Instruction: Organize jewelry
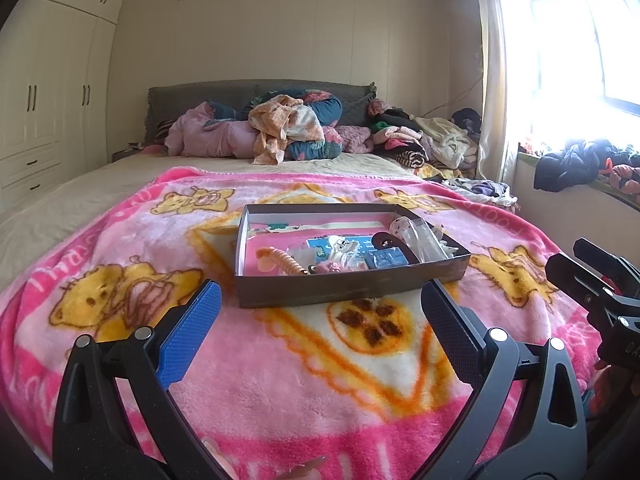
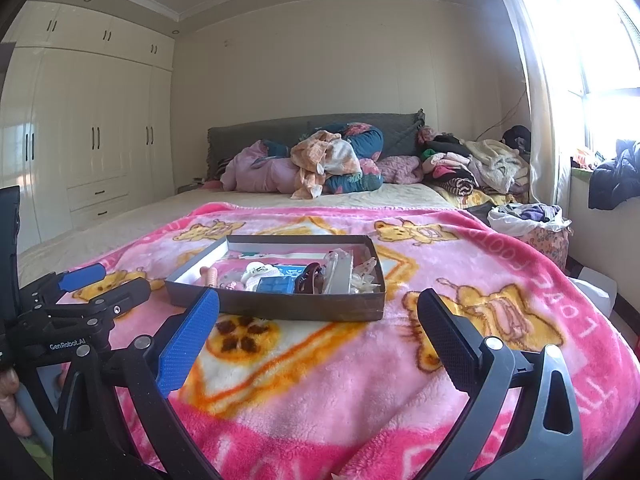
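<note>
Your left wrist camera looked almost straight into the shallow dark box (image 1: pixel 352 280) on the pink cartoon blanket (image 1: pixel 280 380), so it showed the orange spiral hair tie (image 1: pixel 286 261) at the box's near-left and the blue packet (image 1: pixel 380 258) toward the middle. Your right wrist camera saw the same box (image 2: pixel 280 306) from further to the right; there the brown hair claw (image 2: pixel 310 278) stood plainly beside the blue packet (image 2: pixel 276 285), while the spiral tie was mostly hidden behind the near wall. Only the right view took in the bag of clothes (image 2: pixel 528 216) past the bed's far edge.

The small pale pieces in the middle of the box and the clear wrappers at its right end were too jumbled to name. A fingertip (image 1: pixel 212 446) showed at the bottom edge of the left view, cut off.

You held your left gripper (image 1: pixel 320 320) low over the blanket, just short of the box, its jaws spread wide with nothing between them. Your right gripper (image 2: pixel 318 328) sat likewise, level and pointed at the box, jaws wide and empty. Each camera caught the other gripper at its frame edge.
</note>
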Demonstrator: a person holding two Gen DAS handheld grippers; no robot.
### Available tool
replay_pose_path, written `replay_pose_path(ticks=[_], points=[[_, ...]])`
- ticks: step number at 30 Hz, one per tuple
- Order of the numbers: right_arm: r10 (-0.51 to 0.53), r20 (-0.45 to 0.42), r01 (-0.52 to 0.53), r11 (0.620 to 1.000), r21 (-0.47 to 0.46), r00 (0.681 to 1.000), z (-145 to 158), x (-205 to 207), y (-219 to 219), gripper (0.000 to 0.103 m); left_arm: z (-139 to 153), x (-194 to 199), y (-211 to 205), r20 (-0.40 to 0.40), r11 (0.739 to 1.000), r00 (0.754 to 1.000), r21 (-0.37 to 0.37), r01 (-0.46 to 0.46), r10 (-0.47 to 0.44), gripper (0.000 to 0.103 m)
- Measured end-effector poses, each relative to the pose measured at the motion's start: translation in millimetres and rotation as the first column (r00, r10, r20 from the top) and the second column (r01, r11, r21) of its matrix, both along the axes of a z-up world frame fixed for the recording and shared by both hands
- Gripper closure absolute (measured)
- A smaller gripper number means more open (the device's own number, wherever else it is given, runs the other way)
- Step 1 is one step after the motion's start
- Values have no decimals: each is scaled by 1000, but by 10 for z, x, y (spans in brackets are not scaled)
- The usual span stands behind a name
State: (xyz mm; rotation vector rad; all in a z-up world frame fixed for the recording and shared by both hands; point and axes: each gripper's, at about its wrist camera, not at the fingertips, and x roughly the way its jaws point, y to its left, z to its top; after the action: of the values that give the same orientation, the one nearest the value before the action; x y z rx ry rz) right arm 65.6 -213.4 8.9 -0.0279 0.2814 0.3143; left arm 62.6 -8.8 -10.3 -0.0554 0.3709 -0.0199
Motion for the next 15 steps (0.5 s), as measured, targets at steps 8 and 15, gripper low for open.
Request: replay_pose_path(ticks=[8,15], points=[[-1,0,1,1000,2,1000,-1,0,-1,6,0,1,1,0,1000,1000,2,0,0,11],[-2,-2,2,1000,3,1000,-1,0,-9,6,-3,-3,-5,1,1000,1000,1,1,-1,11]])
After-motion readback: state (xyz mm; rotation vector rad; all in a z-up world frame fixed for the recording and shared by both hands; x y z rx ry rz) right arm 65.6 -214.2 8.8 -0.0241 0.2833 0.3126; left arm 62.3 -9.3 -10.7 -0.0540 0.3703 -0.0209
